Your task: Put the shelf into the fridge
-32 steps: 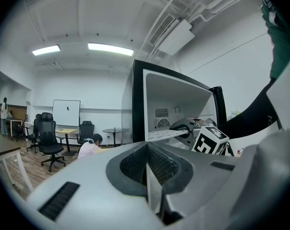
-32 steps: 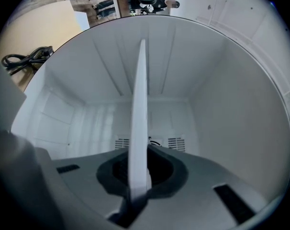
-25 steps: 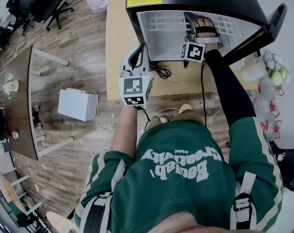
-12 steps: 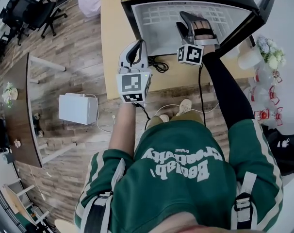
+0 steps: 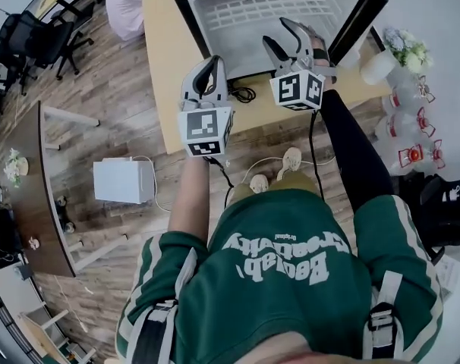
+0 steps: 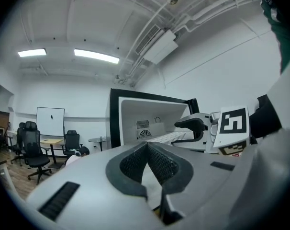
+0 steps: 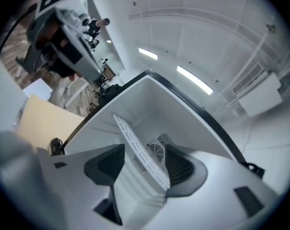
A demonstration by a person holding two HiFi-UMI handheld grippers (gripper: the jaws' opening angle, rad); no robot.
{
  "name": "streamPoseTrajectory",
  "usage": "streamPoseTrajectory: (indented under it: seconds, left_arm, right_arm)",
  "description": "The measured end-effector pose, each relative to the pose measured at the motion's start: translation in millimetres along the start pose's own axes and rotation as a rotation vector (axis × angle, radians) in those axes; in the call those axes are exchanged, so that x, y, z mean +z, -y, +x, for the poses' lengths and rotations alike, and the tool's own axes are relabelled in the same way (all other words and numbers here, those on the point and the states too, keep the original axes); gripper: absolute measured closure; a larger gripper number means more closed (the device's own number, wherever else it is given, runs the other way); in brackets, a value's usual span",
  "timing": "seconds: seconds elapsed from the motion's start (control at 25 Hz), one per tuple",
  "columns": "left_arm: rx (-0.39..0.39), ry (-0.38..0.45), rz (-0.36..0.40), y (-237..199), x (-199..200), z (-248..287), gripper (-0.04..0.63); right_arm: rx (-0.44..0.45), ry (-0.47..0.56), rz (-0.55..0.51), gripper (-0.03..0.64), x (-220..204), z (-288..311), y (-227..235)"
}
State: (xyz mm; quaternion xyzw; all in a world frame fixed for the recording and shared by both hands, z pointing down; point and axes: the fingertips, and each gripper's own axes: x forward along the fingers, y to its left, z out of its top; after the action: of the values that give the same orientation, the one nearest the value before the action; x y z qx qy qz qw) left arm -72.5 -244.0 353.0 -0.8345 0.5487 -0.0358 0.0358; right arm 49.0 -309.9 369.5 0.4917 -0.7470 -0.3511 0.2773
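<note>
Right gripper [image 5: 285, 40]: jaws spread wide, just been opening; nothing pressed by either pad; held level in front of the fridge mouth, above the table edge.
Gap between right jaws: in the right gripper view, framing the shelf further in, clear of both pads.
Shelf [image 7: 135, 143]: white grid, inside the fridge, lying level across the cavity; at 12 o'clock from the right gripper in the head view.
Fridge [image 5: 186, 25]: black frame, white inside, open; standing on the table; vent and fan grille on the back wall behind the shelf.
Door [image 5: 370, 10]: swung out at 2 o'clock from the right gripper.
Left gripper [image 5: 209, 70]: jaws closed together, pads meeting at the tips, empty; at 8 o'clock from the right gripper, near it but apart, over the table front.
Table [image 5: 163, 59]: tan top, under both grippers.
Cable [image 5: 244, 93]: black, coiled on the table between the two grippers.
Flowers [image 5: 401, 48]: at 3 o'clock from the right gripper, past the door.
Box [image 5: 124, 180]: white, on the wood floor at 7 o'clock from the left gripper, well apart.
</note>
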Motion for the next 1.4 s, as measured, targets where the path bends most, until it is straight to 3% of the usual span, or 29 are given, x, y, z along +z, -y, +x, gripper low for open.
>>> streamPoseTrajectory:
  seconds: [0.32,0.64,1.12,1.4]
  left_arm:
    - [-0.012,0.007,-0.007,27.3,9.6,-9.5,0.595]
    - [0.048,0.005,0.022,56.3,25.2,-11.3,0.595]
    - [0.138,0.003,0.021,126.9,44.1,-22.8,0.595]
    - [0.192,0.018,0.021,153.5,50.6,-38.4,0.595]
  right_arm:
    - [0.001,-0.002,0.548,0.334,-6.2,-56.1,30.2]
    - [0.017,0.03,0.813,0.333,-26.2,-94.3,53.9]
    - [0.143,0.083,0.779,0.376,-52.6,-151.0,54.1]
    - [0.169,0.133,0.782,0.501,-61.1,-178.5,65.9]
